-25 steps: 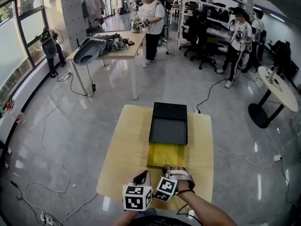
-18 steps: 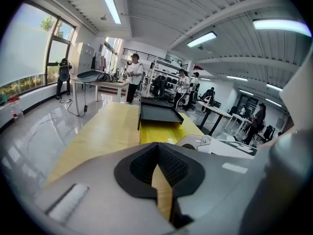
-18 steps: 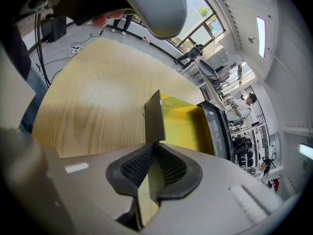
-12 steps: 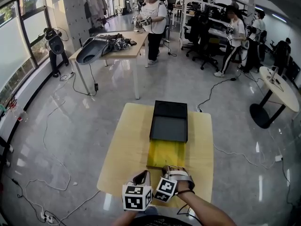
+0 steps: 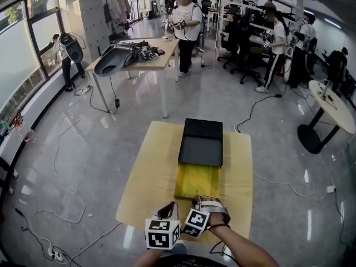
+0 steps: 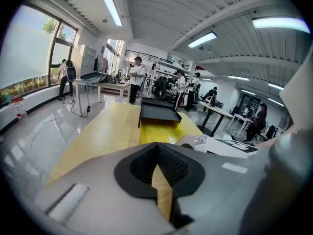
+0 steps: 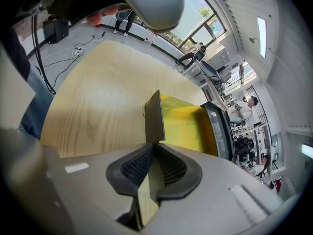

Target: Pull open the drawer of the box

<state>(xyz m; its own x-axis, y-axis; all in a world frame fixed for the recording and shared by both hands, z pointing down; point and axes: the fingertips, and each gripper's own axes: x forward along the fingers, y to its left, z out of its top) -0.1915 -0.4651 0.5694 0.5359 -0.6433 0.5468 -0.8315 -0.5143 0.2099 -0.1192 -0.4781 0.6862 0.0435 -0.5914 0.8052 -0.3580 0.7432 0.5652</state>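
Note:
A black box (image 5: 201,143) lies on the pale wooden table (image 5: 150,171), and its yellow drawer (image 5: 196,181) stands slid out toward me. My right gripper (image 5: 204,200) is at the drawer's near end, shut on its thin front wall (image 7: 154,116); in the right gripper view the jaws (image 7: 154,155) pinch that wall with the yellow drawer floor (image 7: 188,124) beyond. My left gripper (image 5: 167,209) hovers just left of the right one, shut with nothing held. The left gripper view shows its closed jaws (image 6: 157,165), the drawer (image 6: 156,131) and the box (image 6: 157,112) ahead.
Bare tabletop lies on both sides of the box. Beyond the table are a glossy floor with cables (image 5: 61,166), a cluttered work table (image 5: 133,54), several standing people, office chairs and a round table (image 5: 334,102) at the right.
The drawer and both grippers hold their places. Only the head view has shifted slightly, and people in the background have moved.

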